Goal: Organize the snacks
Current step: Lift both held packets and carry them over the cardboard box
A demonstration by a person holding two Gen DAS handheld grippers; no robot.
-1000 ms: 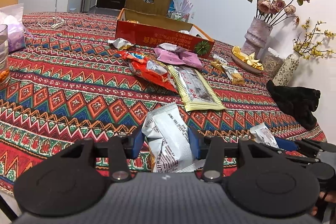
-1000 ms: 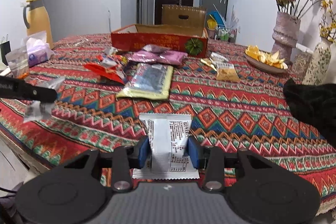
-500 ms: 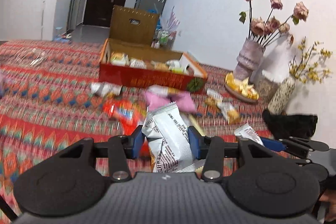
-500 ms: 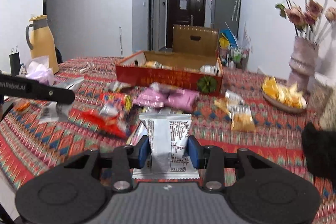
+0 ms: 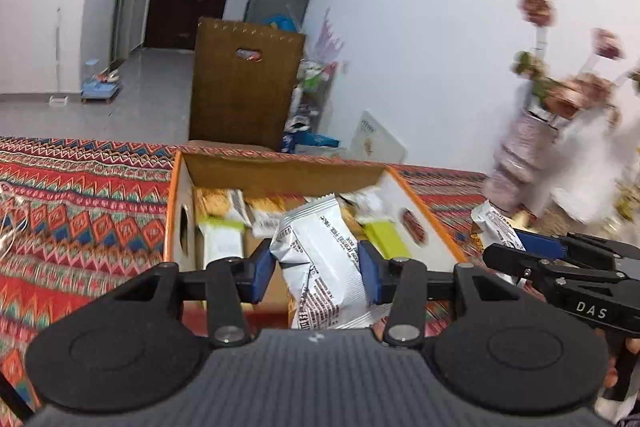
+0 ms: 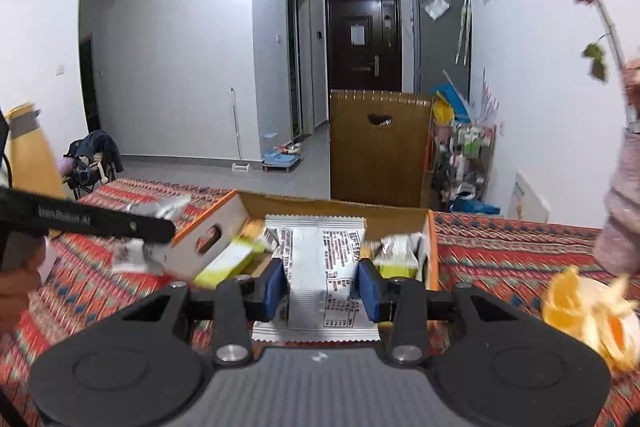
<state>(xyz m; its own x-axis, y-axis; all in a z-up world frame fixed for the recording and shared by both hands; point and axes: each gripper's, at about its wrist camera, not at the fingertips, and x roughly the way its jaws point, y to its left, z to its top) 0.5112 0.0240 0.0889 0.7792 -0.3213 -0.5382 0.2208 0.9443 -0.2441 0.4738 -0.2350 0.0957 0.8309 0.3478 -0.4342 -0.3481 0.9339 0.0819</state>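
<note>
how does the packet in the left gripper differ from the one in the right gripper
The left gripper pinches its white snack packet crumpled and twisted; the right gripper holds its white snack packet flat and upright, crimped ends squared. The left packet tilts sideways; the right stands straight. Both are white with black print, clamped over the open cardboard box.

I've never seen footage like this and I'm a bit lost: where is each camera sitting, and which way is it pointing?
Left wrist view: sits on the left gripper, looking forward and down along its blue pads, shut on a crumpled white printed snack packet, into the open red cardboard box; the right gripper shows at right.
Right wrist view: sits on the right gripper, shut on a flat white printed snack packet, facing the same box; the left gripper's black finger and a hand show at left.
Both share the box, patterned tablecloth and dark door.
</note>
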